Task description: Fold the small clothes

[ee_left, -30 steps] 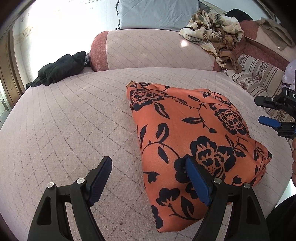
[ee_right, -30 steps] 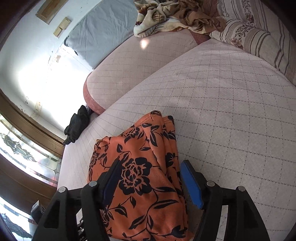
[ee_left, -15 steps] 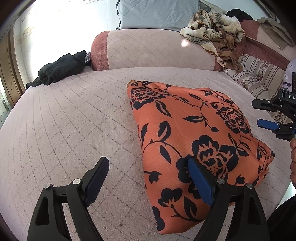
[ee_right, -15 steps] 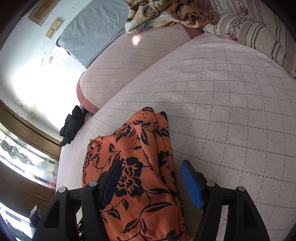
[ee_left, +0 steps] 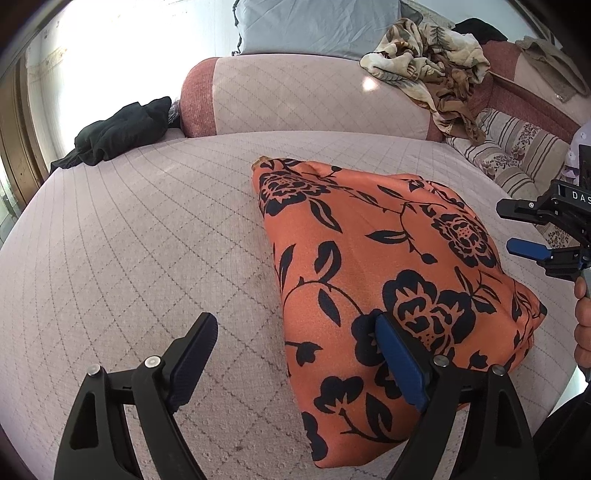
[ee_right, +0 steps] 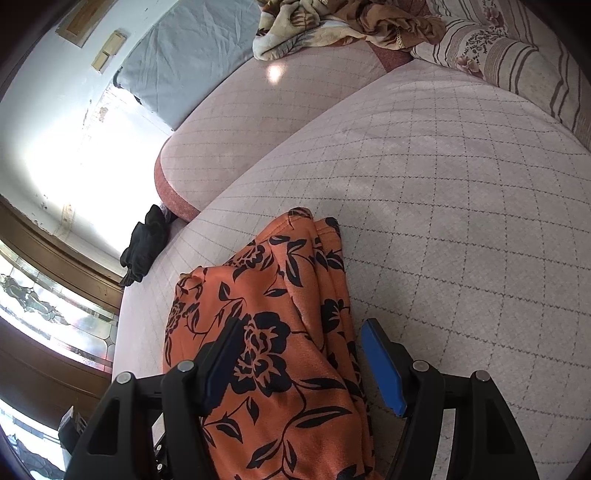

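An orange garment (ee_left: 369, 240) printed with black flowers lies folded into a rough triangle on the quilted pink bed (ee_left: 147, 240). My left gripper (ee_left: 293, 325) hovers open over the garment's near left edge, its right finger above the cloth and its left finger above bare quilt. At the far right of the left wrist view my right gripper (ee_left: 506, 229) is open, held by a hand (ee_left: 583, 325). In the right wrist view the right gripper (ee_right: 301, 328) stands open over the layered side of the garment (ee_right: 266, 295), and no pad presses on the cloth.
A black piece of clothing (ee_left: 122, 133) lies at the bed's far left corner. A heap of patterned cloth (ee_left: 424, 62) rests on the padded headboard, with a striped pillow (ee_left: 517, 155) to its right and a grey-blue pillow (ee_left: 314, 26) behind. Bare quilt (ee_right: 461, 203) spreads to the garment's right.
My left gripper's jaws have spread a little wider. The right gripper has drifted slightly toward the right edge of the left wrist view. The garment lies as before.
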`<action>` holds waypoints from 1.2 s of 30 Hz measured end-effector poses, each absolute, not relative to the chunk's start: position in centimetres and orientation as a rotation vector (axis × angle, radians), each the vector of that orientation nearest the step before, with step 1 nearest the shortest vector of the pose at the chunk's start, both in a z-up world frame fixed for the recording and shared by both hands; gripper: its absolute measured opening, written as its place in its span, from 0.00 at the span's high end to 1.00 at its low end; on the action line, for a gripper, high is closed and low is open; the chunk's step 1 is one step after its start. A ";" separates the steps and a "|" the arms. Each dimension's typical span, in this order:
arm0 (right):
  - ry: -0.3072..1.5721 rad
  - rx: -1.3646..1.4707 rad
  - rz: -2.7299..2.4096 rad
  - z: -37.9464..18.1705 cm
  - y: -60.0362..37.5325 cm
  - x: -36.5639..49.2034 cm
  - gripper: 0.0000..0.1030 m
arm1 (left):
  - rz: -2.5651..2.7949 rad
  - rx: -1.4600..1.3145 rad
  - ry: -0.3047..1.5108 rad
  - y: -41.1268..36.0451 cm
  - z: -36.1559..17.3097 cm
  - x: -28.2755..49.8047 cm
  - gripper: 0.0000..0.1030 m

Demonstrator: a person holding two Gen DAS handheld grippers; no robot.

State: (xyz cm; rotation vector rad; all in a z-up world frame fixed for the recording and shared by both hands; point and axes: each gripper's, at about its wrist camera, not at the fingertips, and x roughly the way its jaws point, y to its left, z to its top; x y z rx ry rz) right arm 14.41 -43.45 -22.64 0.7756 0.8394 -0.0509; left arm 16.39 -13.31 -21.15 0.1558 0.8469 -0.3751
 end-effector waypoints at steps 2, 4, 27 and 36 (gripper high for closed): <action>0.839 0.771 -0.050 -22.6 -43.4 14.4 0.32 | -0.373 0.157 0.844 -13.3 -21.2 16.3 0.15; 0.835 0.774 -0.050 -22.5 -43.6 14.2 0.32 | -0.373 0.155 0.843 -13.3 -21.2 16.3 0.15; 0.826 0.781 -0.047 -22.4 -44.5 13.4 0.32 | -0.372 0.154 0.843 -13.3 -21.2 16.3 0.14; 0.830 0.778 -0.044 -22.4 -44.6 13.4 0.32 | -0.369 0.145 0.848 -13.3 -21.3 16.3 0.14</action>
